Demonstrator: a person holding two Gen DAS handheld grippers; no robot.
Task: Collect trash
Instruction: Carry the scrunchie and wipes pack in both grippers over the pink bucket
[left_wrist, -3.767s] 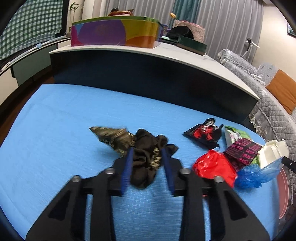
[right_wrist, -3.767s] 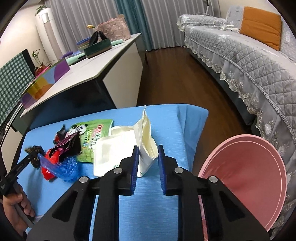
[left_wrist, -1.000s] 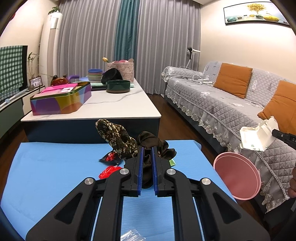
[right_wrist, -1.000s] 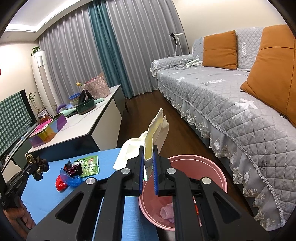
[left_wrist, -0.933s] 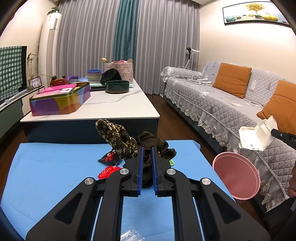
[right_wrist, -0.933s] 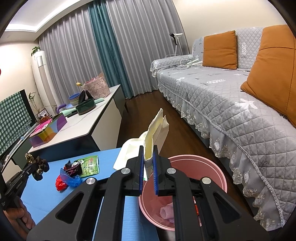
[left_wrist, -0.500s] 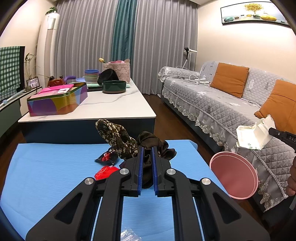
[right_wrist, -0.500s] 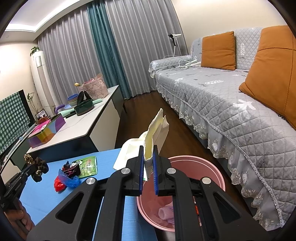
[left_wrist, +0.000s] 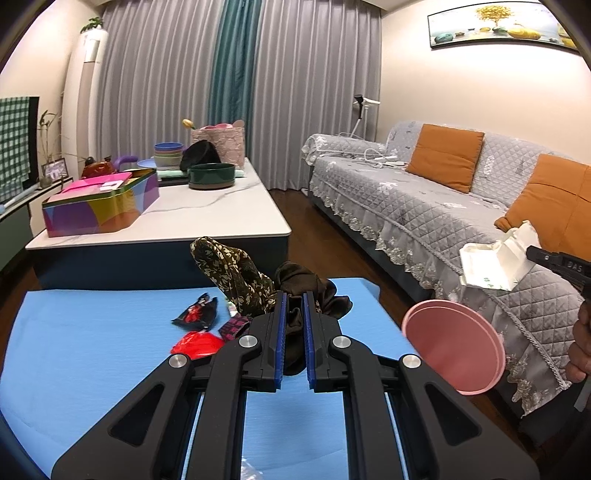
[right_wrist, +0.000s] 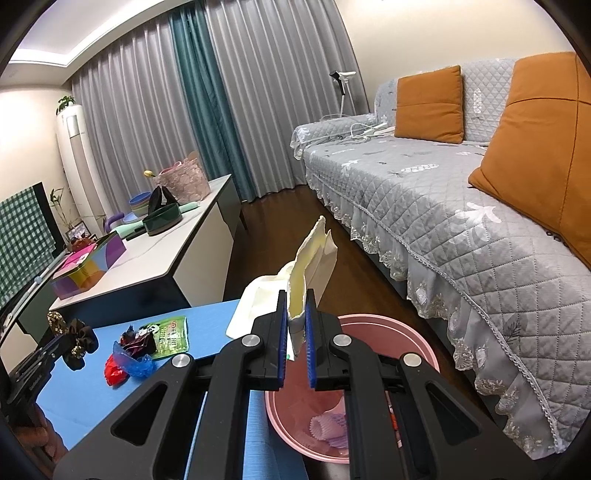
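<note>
My left gripper (left_wrist: 294, 301) is shut on a dark floral fabric wad (left_wrist: 236, 275) and holds it above the blue table (left_wrist: 74, 332). My right gripper (right_wrist: 296, 299) is shut on a white paper bag (right_wrist: 314, 254), held above the pink bin (right_wrist: 399, 328) beside the table's right end. The bag also shows in the left wrist view (left_wrist: 495, 264), above the pink bin (left_wrist: 458, 350). A red wrapper (left_wrist: 195, 343), a black-red wrapper (left_wrist: 195, 314) and a green panda packet (right_wrist: 170, 334) lie on the table.
A white-topped counter (left_wrist: 184, 218) with a colourful tin (left_wrist: 99, 205) and bowls stands behind the table. A grey sofa (left_wrist: 424, 214) with orange cushions runs along the right. The bin holds a purple foam net (right_wrist: 328, 428). A blue bag (right_wrist: 136, 363) lies by the wrappers.
Both grippers have lifted their loads off the table since 3.8 s ago. In the last second both stay almost still, drifting slightly; the bag hangs over the bin.
</note>
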